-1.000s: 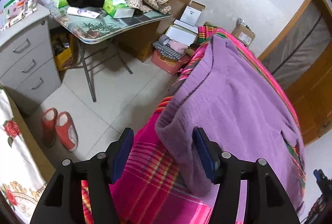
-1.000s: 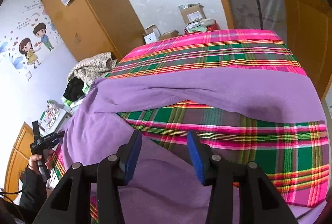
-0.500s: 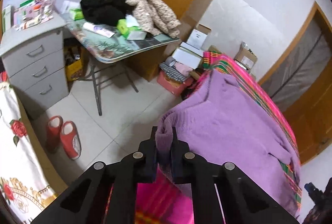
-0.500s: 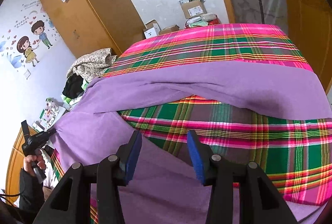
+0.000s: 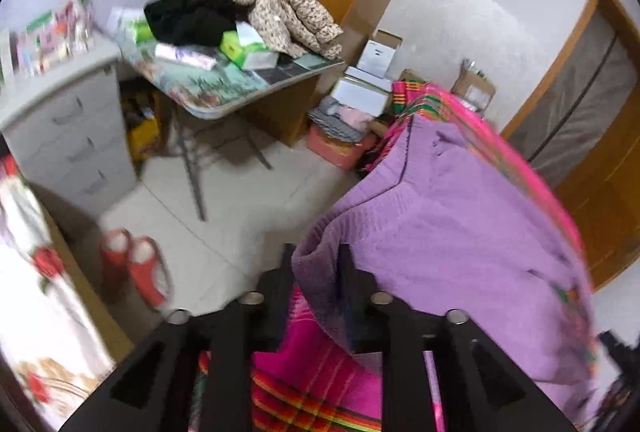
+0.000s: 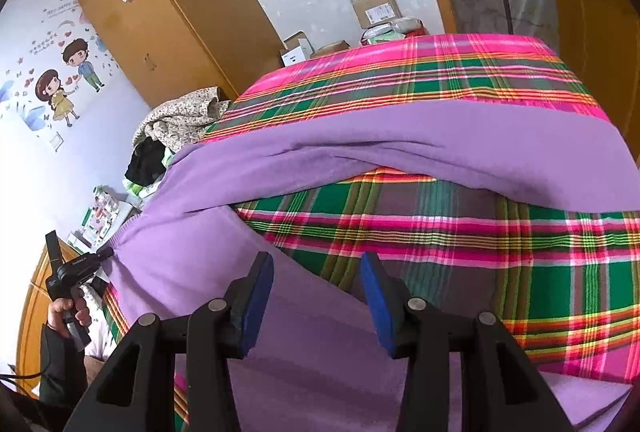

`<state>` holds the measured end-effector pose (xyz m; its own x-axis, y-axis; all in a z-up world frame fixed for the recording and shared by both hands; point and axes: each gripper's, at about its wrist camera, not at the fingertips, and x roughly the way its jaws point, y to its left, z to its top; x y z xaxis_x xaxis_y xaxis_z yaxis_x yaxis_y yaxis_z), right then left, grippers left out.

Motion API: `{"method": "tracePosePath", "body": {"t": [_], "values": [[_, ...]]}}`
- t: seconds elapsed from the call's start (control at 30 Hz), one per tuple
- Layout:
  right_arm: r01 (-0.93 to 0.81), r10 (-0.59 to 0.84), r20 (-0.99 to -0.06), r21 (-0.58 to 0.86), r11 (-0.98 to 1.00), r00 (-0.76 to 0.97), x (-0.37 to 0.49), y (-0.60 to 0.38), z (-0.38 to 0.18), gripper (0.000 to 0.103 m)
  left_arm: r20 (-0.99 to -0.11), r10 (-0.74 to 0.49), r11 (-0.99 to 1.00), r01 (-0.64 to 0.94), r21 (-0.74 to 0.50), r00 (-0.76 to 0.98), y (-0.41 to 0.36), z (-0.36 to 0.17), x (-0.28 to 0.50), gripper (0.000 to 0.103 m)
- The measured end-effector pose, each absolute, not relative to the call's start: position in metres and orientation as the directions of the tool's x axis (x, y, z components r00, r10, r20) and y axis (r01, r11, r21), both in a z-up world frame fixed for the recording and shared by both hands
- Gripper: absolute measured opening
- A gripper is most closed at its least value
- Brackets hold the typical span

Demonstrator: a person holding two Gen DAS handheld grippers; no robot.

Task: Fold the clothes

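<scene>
A purple garment [image 5: 460, 232] lies spread over the bed's pink and green plaid sheet [image 6: 440, 232]. My left gripper [image 5: 316, 272] has the garment's near corner bunched between its black fingers at the bed's edge. Its jaws are opening, but the cloth still fills the gap. In the right wrist view the left gripper [image 6: 106, 254], held by a person's hand [image 6: 66, 312], pulls that corner out to the left. My right gripper [image 6: 318, 296] hovers open over the purple garment [image 6: 400, 152], with nothing pinched between its blue pads.
Beside the bed stand a folding table [image 5: 240, 88] piled with clothes and boxes, a grey drawer unit [image 5: 68, 136] and red slippers [image 5: 132, 268] on the tiled floor. Cardboard boxes [image 5: 368, 88] sit by the bed's far corner. A wooden wardrobe [image 6: 160, 12] fills the back wall.
The left gripper closed on the garment's corner and lifted it a little; its jaws now stand somewhat wider with the cloth still between them. The right gripper stayed put.
</scene>
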<state>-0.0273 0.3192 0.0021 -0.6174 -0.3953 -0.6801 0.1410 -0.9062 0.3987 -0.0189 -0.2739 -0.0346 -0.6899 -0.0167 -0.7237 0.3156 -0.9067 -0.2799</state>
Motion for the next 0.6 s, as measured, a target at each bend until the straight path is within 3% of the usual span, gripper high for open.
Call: {"method": "tracePosePath", "body": {"t": [0.07,0.17,0.3,0.6], "values": [[0.143,-0.4,-0.68,0.403,-0.904,-0.614,-0.028,0.318,0.0,0.046,-0.716,-0.05,-0.91,0.327,-0.255,-0.697,-0.274,-0.027,-0.019,0.031],[0.148,-0.407,-0.68,0.406,-0.902,-0.61,-0.03,0.315,-0.003,0.046,-0.703,-0.082,-0.92,0.325,-0.22,-0.706,-0.272,-0.013,-0.025,0.043],[0.15,-0.412,-0.678,0.412,-0.899,-0.609,-0.035,0.315,-0.006,0.046,-0.697,-0.014,-0.94,0.247,-0.235,-0.716,-0.258,-0.003,-0.057,0.054],[0.118,-0.389,-0.681,0.409,-0.905,-0.62,-0.042,0.323,-0.01,0.046,-0.779,0.085,-0.968,0.135,-0.213,-0.621,-0.216,-0.018,-0.162,0.054]]}}
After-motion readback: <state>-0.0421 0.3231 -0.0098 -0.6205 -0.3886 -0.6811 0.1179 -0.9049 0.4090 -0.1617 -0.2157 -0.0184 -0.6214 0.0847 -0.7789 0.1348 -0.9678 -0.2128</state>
